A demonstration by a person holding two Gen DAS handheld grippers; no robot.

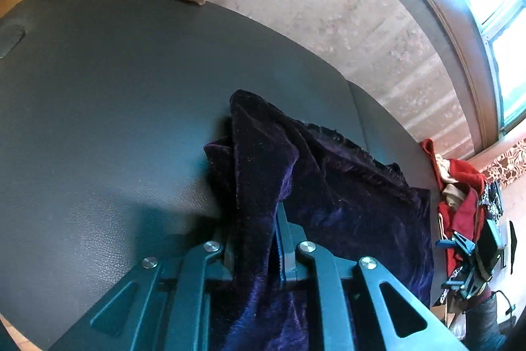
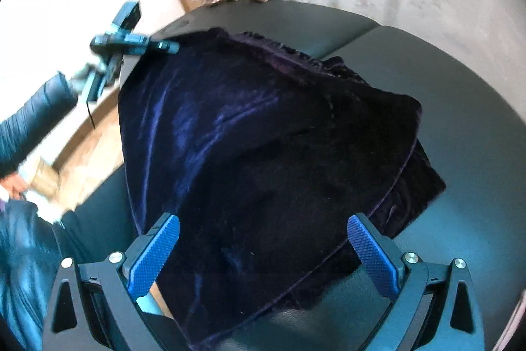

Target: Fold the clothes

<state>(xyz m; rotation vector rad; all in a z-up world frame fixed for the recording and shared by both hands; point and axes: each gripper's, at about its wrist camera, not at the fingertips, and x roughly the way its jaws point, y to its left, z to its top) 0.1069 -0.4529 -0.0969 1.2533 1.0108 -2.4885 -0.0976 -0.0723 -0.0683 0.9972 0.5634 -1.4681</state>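
Purple velvet garment (image 1: 263, 186) is bunching between your left gripper (image 1: 253, 239), which is clamping it narrowly above the desk (image 1: 98, 104); only here red clothes (image 1: 463, 203) are showing. From the right wrist, your right gripper (image 2: 263, 252) is gaping wide over it, gripping nothing.
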